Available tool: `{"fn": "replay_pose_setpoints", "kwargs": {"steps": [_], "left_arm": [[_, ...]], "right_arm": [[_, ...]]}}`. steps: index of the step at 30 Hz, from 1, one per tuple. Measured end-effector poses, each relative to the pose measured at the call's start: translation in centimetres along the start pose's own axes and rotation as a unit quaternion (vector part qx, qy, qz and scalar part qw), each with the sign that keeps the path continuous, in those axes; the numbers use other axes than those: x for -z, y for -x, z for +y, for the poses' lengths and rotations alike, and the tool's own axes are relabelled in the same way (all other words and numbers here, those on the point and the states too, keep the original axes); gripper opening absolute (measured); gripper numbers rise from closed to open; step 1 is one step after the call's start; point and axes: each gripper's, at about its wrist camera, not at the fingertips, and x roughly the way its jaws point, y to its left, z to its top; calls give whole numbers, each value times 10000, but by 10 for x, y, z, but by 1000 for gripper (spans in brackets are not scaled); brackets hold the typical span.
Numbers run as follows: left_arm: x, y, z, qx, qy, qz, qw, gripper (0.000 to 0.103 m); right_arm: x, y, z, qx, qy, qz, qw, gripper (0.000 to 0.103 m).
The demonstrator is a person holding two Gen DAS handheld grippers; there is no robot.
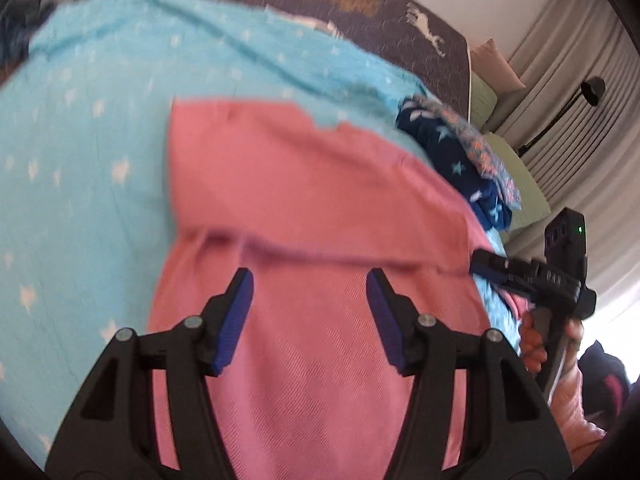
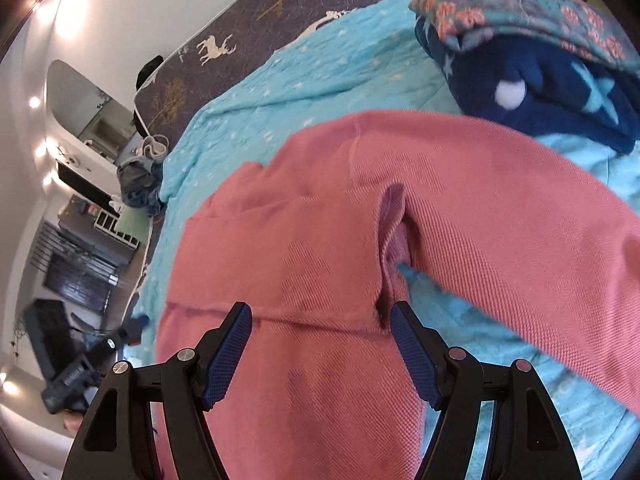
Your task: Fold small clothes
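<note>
A pink knit garment (image 1: pixel 320 208) lies spread on a light blue starred blanket (image 1: pixel 88 152). My left gripper (image 1: pixel 310 274) hovers just over its near part, open, with nothing pinched between the blue pads (image 1: pixel 236 320). In the right wrist view the pink garment (image 2: pixel 320 240) shows a fold seam and a sleeve running off to the right. My right gripper (image 2: pixel 322 308) stands open above that seam, its pads apart and bare. The right gripper (image 1: pixel 492 268) also shows at the garment's right edge, held by a hand (image 1: pixel 534 344). The left gripper (image 2: pixel 136 326) appears small at the lower left.
A folded pile, a navy star-print piece (image 2: pixel 540 96) under a floral teal one (image 2: pixel 520 8), sits on the blanket (image 2: pixel 260 92) beyond the garment. A dark deer-patterned cover (image 1: pixel 360 0) lies behind. Crumpled clothes (image 2: pixel 138 184) rest at the bed's far corner. Curtains (image 1: pixel 580 80) hang at right.
</note>
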Motion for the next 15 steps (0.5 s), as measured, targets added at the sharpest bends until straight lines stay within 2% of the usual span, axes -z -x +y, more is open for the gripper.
{"fn": "replay_pose_setpoints", "kwargs": {"steps": [1, 3, 6, 9, 11, 12, 13, 15], "left_arm": [[6, -4, 5, -29, 72, 62, 10000, 59], [9, -15, 16, 39, 337, 157, 9993, 47], [3, -32, 32, 617, 992, 189, 9930, 37], [-7, -42, 42, 903, 1462, 56, 9851, 34], [-15, -46, 44, 803, 1512, -118, 9852, 34], [-20, -49, 45, 642, 1537, -212, 9858, 34], [-21, -49, 49, 595, 1564, -256, 9856, 34], [-26, -50, 56, 508, 1710, -394, 9832, 34]], "right_arm": [[-2, -1, -3, 96, -20, -30, 9999, 74], [-7, -4, -9, 173, -166, -68, 9997, 74], [-18, -12, -10, 125, -210, -77, 9997, 74], [-35, -25, -6, 328, -159, -238, 9991, 73], [-44, -34, -3, 385, -144, -282, 9988, 61], [-49, -40, -1, 443, -110, -239, 9987, 41], [-54, -46, 4, 588, -24, -146, 9982, 8], [-59, -47, 10, 779, 30, -196, 9968, 6]]}}
